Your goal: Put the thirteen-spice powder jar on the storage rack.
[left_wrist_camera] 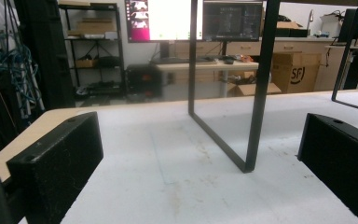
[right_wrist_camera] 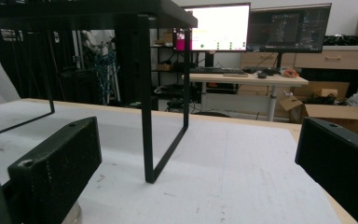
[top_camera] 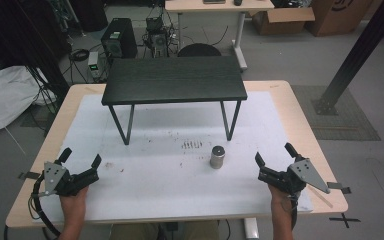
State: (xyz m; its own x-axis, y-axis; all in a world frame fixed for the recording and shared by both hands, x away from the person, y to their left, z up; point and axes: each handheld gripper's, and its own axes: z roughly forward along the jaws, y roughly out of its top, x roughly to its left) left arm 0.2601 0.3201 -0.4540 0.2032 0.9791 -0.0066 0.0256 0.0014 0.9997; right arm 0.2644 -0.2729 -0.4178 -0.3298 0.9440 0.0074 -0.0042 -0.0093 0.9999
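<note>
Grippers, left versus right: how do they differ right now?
The left gripper rests by the table's near-left edge, far from the metal cylinder; the right gripper sits near-right, closer to it. Their jaws angle inward from opposite sides. Both are open, empty and hand-held.

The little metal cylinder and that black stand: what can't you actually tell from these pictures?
- Metal cylinder, high view: too small to tell whether it is solid or a lidded container.
- Black stand, high view: its top hides the table surface beneath.
- Dark marks on the white mat, high view: too small to identify.
</note>
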